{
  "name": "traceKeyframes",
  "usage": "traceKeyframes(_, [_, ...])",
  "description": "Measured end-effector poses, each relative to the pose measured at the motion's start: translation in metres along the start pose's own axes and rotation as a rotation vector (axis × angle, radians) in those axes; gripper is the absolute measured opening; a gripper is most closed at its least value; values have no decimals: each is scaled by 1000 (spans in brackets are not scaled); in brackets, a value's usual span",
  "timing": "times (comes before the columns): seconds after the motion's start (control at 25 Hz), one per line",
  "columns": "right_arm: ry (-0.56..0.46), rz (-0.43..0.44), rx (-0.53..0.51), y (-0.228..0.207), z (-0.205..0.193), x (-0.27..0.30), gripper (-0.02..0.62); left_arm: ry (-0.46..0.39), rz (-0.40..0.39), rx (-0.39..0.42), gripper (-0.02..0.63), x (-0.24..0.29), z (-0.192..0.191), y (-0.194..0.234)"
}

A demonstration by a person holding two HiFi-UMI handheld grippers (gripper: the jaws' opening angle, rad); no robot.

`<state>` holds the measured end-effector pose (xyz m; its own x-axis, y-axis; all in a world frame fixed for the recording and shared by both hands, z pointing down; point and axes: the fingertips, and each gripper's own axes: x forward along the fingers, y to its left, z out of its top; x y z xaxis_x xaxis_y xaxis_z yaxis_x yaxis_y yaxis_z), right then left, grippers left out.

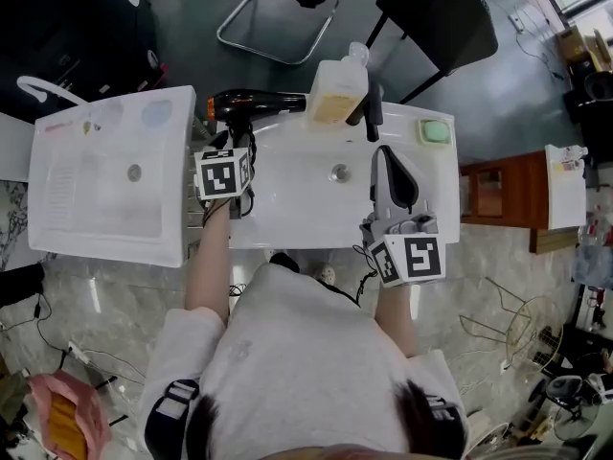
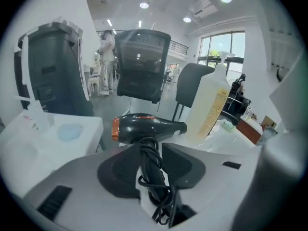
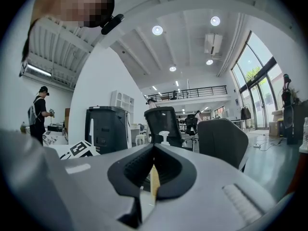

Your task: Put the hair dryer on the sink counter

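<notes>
**Dryer gripped, set-down pending**

Dryer [image 2: 149,127]: black, orange band at one end, cord wound round the handle. The barrel lies level, just left of the bottle [image 1: 337,92], over the worktop's [image 1: 287,220] back edge. The left gripper [image 2: 147,153] fingers clamp the corded handle. Likely next: lower it, then let go. The right gripper [image 3: 153,150] has its fingers together, empty.

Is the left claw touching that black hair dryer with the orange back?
Touching. Left gripper view: the left gripper clamps the cord-wrapped handle of the black, orange-backed hair dryer.
</notes>
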<state>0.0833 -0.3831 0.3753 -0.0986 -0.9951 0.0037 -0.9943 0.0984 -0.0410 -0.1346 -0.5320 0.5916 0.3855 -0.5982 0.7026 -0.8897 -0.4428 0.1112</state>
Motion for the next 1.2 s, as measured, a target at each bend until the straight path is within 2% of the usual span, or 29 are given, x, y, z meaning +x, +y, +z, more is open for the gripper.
traceKeyframes(0.08, [-7,25,1,7,3,-1,11,-47,31,7,62,-17,6,3])
traceKeyframes(0.12, [-11,38,2,10,4,-2,11,-69,38,5,29,-25,9,3])
traceKeyframes(0.2, [-18,64,1,17,7,-3,11,-113,35,-7,8,-41,13,3])
traceKeyframes(0.88, [-58,197,1,43,25,-49,11,-474,-22,-55,8,-196,30,-40])
traceKeyframes(1.2, [-83,251,-13,52,37,-71,11,-608,-14,-23,8,-263,29,-66])
